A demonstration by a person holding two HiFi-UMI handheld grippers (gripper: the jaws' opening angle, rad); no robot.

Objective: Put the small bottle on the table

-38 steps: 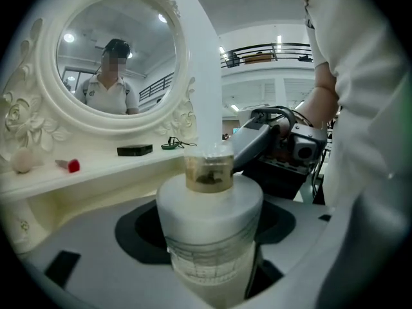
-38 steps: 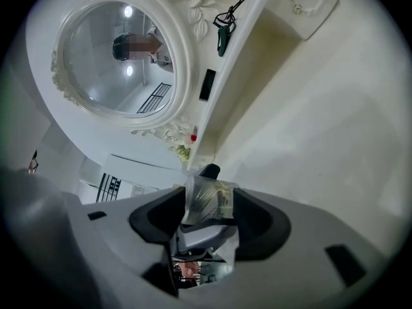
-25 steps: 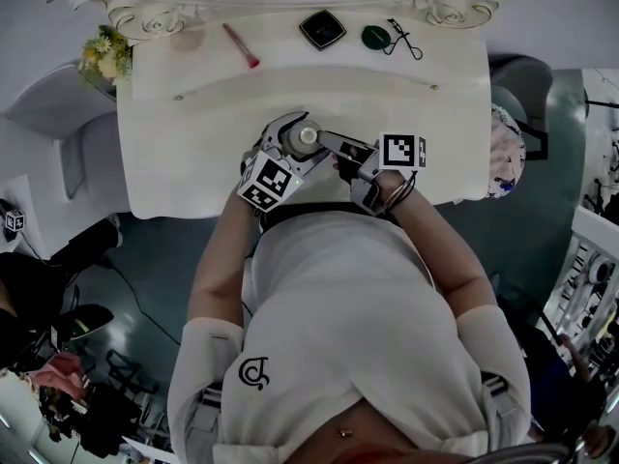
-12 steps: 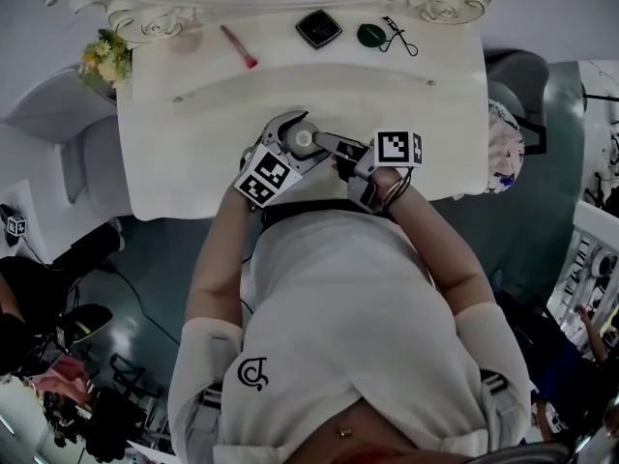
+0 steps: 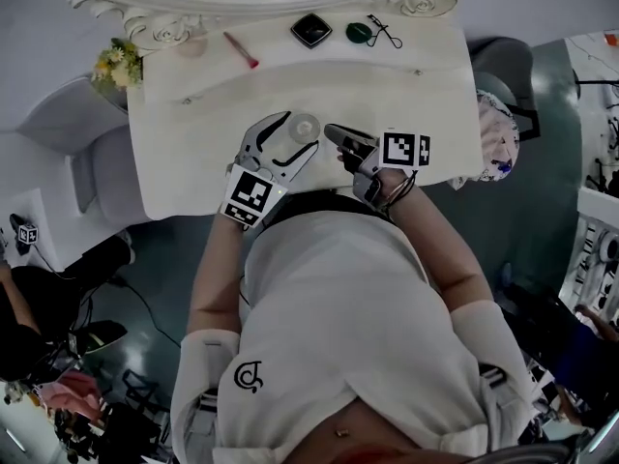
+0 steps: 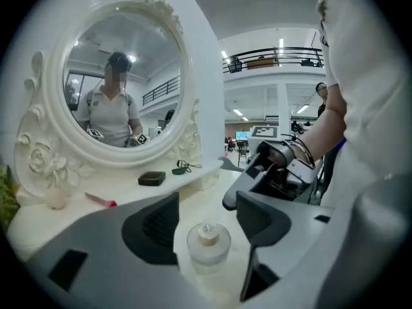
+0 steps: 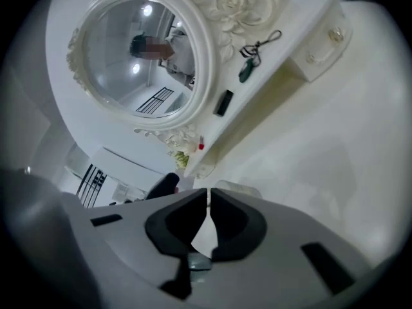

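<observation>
Small bottle (image 5: 304, 127) stands upright on the white desk (image 5: 416, 114), clear body, tan cap, near the front edge. Left claw (image 6: 207, 199) wide open around it, pads clear of the glass on both sides. Its jaws have just been closing a little, bottle between them but not gripped. Right claw (image 5: 331, 130) just beside the bottle. Its jaws have just been closing, tips meet, nothing between.

Head view only: black compact (image 5: 311, 29), green round item (image 5: 359, 33), eyelash curler (image 5: 387, 33), red-tipped stick (image 5: 241, 50) in a row on the back shelf, flowers (image 5: 116, 63) at the left corner. The left gripper view alone shows the oval mirror (image 6: 119, 89) face-on, a person reflected in it.

Writing: shirt emblem (image 5: 253, 375) is a curled mark, not readable as words. Black-and-white square markers on both cubes.
</observation>
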